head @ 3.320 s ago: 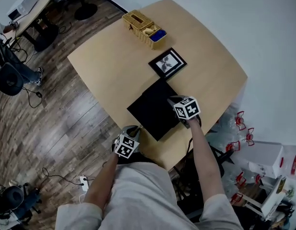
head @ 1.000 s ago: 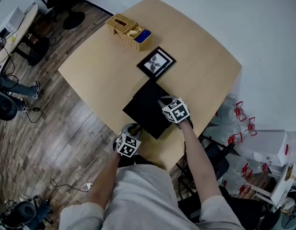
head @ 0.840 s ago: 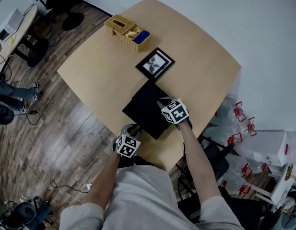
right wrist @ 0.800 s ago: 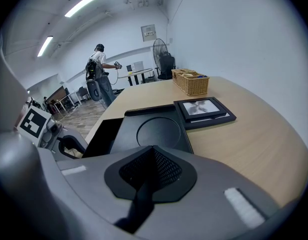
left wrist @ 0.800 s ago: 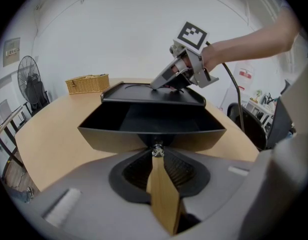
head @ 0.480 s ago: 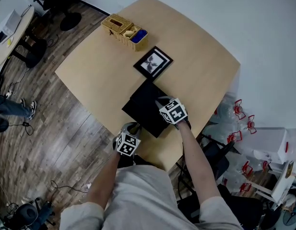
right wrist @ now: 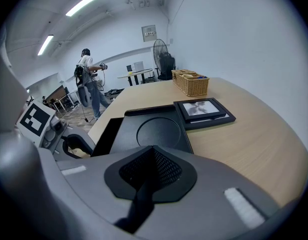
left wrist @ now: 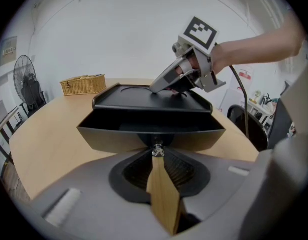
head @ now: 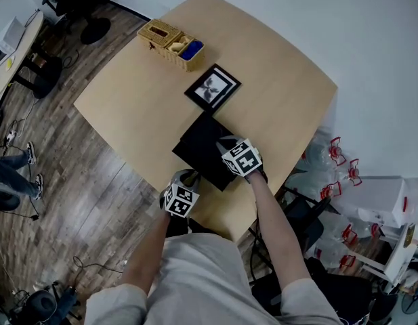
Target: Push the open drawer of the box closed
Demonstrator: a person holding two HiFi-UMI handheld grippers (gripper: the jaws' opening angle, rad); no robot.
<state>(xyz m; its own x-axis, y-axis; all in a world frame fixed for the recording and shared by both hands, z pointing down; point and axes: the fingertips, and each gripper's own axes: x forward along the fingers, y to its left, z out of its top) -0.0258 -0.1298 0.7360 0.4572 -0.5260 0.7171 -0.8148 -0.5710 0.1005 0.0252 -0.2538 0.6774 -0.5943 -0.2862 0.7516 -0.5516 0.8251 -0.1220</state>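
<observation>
Black box (head: pixel 203 139) sits on the tabletop (head: pixel 283 66) close to the edge nearest you, roughly mid-way along that edge. Its drawer (left wrist: pixel 114 136) is partly out and faces that near edge and you. The dark inside of the drawer shows under the lid. The lid is flat with a raised rim and a round recess.

Your left gripper (head: pixel 187 179) is at the drawer front, angled down. The small metal knob (left wrist: pixel 156 148) sits right at its jaw tips and the jaws are clamped on it. There is a narrow gap behind the tips, and the table's wood shows through it.

Your right gripper (left wrist: pixel 155 90) is on top of the box, jaws drawn together with nothing between them. Its tips rest on the lid near the lid's right rim, also angled down. The two grippers are near each other, the left lower at the drawer and the right above on the lid.

Picture frame (head: pixel 212 88) lies flat just beyond the box toward the tabletop middle. I can't tell if it touches the box. Wicker basket (head: pixel 169 42) is near the far left edge, well apart from the box, with something blue in one end.

A person (right wrist: pixel 89 79) and a fan (right wrist: pixel 166 59) are in the room behind, off the table.
</observation>
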